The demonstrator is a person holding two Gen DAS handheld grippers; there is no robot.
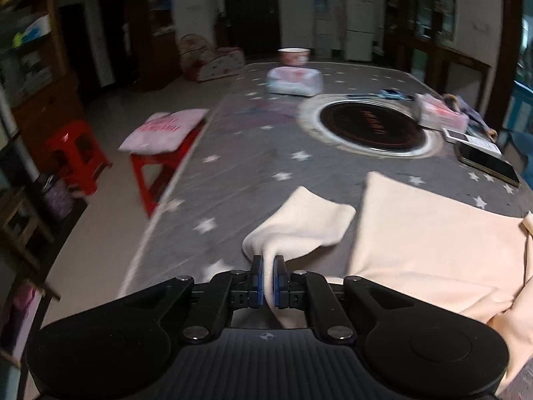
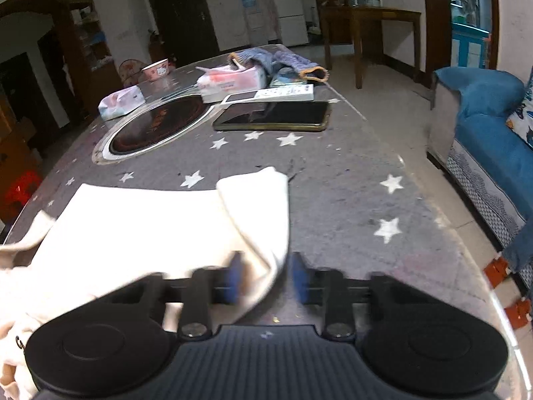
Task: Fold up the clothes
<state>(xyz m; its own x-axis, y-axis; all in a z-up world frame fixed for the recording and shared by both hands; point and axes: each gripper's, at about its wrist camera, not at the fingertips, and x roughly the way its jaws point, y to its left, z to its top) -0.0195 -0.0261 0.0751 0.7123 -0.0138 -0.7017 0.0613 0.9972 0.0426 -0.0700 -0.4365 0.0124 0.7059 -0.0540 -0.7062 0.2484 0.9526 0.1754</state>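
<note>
My left jaws pinch the cream garment's [image 1: 433, 250] sleeve [image 1: 299, 223]; my right jaws stand apart around its other sleeve [image 2: 263, 220]. Only the left view shows a red stool [image 1: 156, 166] at nine o'clock.

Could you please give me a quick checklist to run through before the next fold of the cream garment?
1. Left gripper pinching the left sleeve: ok, pads closed on the cloth.
2. Right gripper gripping the right sleeve: not ok, cloth lies between the jaws but a gap shows.
3. Cream garment body flat on the table: ok where visible; the near part is bunched.
4. Phone clear of the garment: ok, lies apart beyond it.
5. Hem and collar aligned: cannot tell.
</note>
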